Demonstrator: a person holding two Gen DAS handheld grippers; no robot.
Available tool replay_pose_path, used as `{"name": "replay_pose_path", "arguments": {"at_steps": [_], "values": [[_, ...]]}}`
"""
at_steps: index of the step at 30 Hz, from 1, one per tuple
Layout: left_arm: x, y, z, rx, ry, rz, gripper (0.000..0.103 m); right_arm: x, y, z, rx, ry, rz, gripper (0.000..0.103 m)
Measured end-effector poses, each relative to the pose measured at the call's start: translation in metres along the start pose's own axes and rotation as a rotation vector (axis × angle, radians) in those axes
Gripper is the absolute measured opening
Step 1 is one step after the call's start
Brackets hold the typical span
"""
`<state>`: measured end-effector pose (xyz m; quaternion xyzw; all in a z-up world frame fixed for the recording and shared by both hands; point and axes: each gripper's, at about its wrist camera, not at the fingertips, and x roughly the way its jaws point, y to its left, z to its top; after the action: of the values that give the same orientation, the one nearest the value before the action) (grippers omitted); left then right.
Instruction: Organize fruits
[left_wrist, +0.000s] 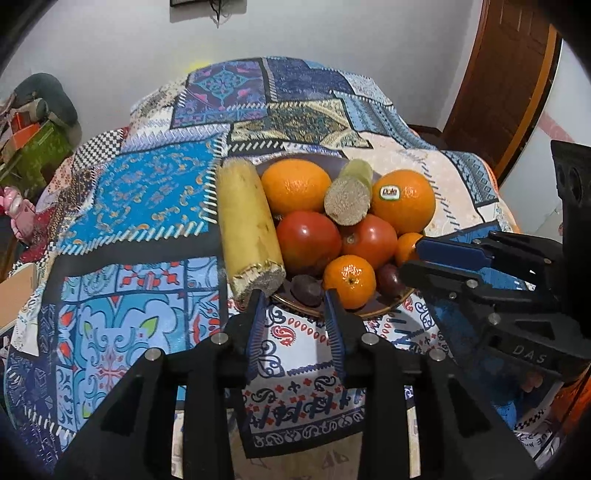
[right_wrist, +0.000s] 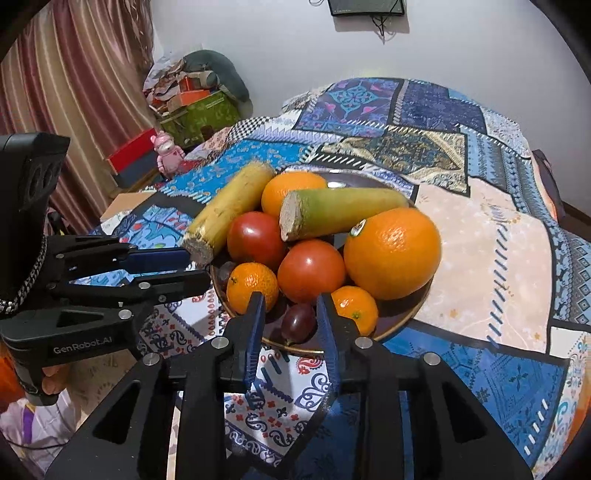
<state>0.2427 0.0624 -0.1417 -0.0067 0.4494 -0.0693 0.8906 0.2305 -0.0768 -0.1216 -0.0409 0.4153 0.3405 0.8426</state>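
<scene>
A dark plate (left_wrist: 373, 312) (right_wrist: 391, 328) on the patchwork cloth holds two oranges (left_wrist: 295, 184) (right_wrist: 393, 253), two tomatoes (left_wrist: 308, 240) (right_wrist: 310, 269), two tangerines (left_wrist: 349, 280) (right_wrist: 251, 286), dark grapes (left_wrist: 306, 290) (right_wrist: 297, 321), a yellow cane piece (left_wrist: 245, 218) (right_wrist: 229, 210) and a green cane piece (left_wrist: 351, 194) (right_wrist: 340, 210). My left gripper (left_wrist: 295, 295) is open and empty at the plate's near rim, in front of a grape. My right gripper (right_wrist: 290, 297) is open and empty, its tips either side of a grape. Each gripper shows in the other's view (left_wrist: 439, 258) (right_wrist: 184, 266).
The patchwork cloth (left_wrist: 147, 206) (right_wrist: 480, 236) covers the whole table and drops off at its edges. A pile of boxes and bags (right_wrist: 192, 99) and a pink toy (right_wrist: 168, 151) stand beyond the table's left side. A wooden door (left_wrist: 498, 85) is at the right.
</scene>
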Motion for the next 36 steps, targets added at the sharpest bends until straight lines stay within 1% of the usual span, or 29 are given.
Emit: {"name": "replay_pose_path", "arguments": {"at_steps": [5,9,14,18,22,24,26,29,31,32,34,36], "values": [[-0.026,-0.002,0.003,0.005,-0.070,0.025,0.032,-0.027,0.004,0.007,0.003,-0.066,0.002,0.027],[-0.055,-0.008,0.008,0.008,-0.145,0.027,0.032,-0.062,0.014,0.016,-0.017,-0.138,-0.029,0.027],[-0.111,-0.021,0.010,0.023,-0.287,0.043,0.032,-0.109,0.029,0.020,-0.009,-0.241,-0.056,0.027],[-0.157,-0.031,0.007,0.019,-0.390,0.040,0.033,-0.148,0.048,0.017,-0.008,-0.326,-0.064,0.027],[-0.201,-0.041,0.000,0.009,-0.493,0.051,0.039,-0.188,0.071,0.011,-0.018,-0.416,-0.101,0.035],[-0.225,-0.047,-0.007,0.006,-0.548,0.047,0.044,-0.204,0.082,0.008,-0.026,-0.452,-0.117,0.037],[-0.244,-0.052,-0.014,0.009,-0.588,0.051,0.047,-0.220,0.095,0.003,-0.034,-0.488,-0.134,0.043],[-0.267,-0.058,-0.026,0.013,-0.644,0.070,0.051,-0.240,0.112,-0.005,-0.053,-0.531,-0.158,0.049],[-0.280,-0.059,-0.034,0.007,-0.674,0.076,0.059,-0.250,0.123,-0.010,-0.059,-0.557,-0.179,0.052],[-0.287,-0.059,-0.038,0.001,-0.689,0.076,0.064,-0.253,0.125,-0.012,-0.058,-0.563,-0.182,0.058],[-0.298,-0.058,-0.045,-0.007,-0.709,0.074,0.066,-0.258,0.129,-0.015,-0.051,-0.586,-0.203,0.065],[-0.306,-0.059,-0.050,-0.010,-0.723,0.082,0.068,-0.263,0.135,-0.019,-0.054,-0.604,-0.235,0.068]]}}
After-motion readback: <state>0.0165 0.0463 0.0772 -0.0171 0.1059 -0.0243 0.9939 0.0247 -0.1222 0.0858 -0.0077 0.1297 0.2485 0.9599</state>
